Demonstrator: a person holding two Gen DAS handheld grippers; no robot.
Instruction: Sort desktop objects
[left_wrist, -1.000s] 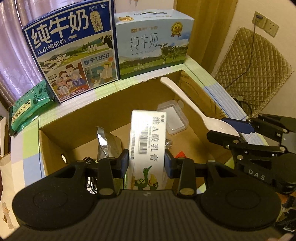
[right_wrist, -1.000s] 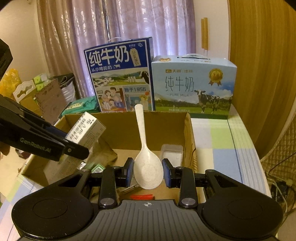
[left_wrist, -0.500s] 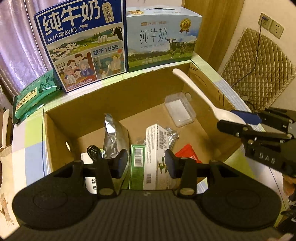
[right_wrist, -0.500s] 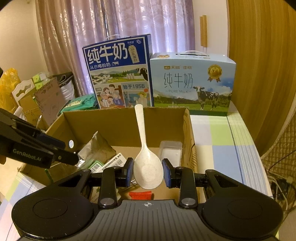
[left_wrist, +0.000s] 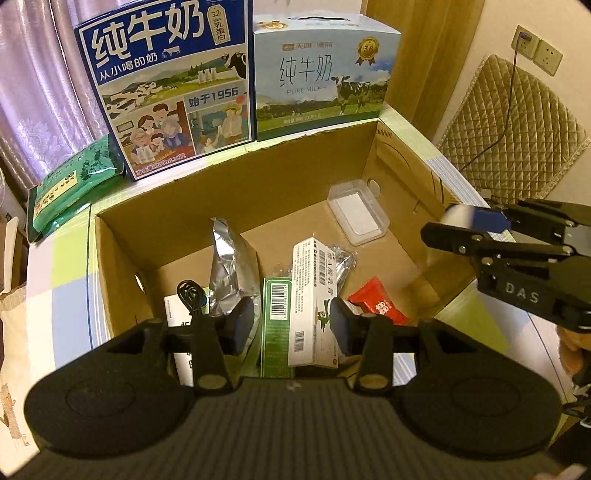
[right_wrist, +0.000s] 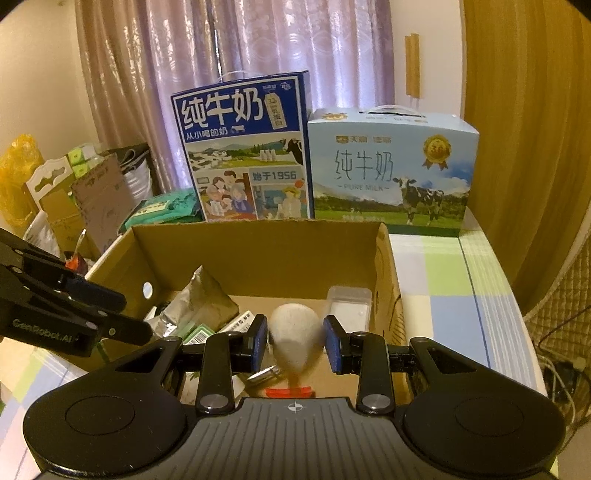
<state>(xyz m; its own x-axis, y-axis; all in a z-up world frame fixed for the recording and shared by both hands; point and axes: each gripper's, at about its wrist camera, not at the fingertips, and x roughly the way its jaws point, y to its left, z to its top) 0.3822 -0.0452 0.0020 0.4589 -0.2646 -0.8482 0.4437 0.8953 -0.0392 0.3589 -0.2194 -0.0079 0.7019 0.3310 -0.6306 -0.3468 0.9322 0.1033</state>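
Desktop objects are being gathered into an open brown cardboard box (left_wrist: 240, 173), and the step in hand looks like dropping pieces into it. Over the near left side, the left gripper (left_wrist: 291, 321) hovers with its jaws apart and nothing between them. From left to right the box holds a coiled black cable (left_wrist: 190, 295), a crumpled silver foil pouch (left_wrist: 229, 266) standing upright, a green carton with a barcode (left_wrist: 275, 325), a long white printed carton (left_wrist: 312, 295) lying against it, a red packet (left_wrist: 376, 301), and a clear plastic case (left_wrist: 358, 212) by the far right wall. At the right, the right gripper (right_wrist: 295, 341) sits over the box floor with a white plastic spoon (right_wrist: 293, 332) between its pads. The spoon is blurred and slim gaps show on either side, so it seems loosed rather than clamped. Next, I judge, both grippers should lift clear of the box and look for anything unsorted on the table.
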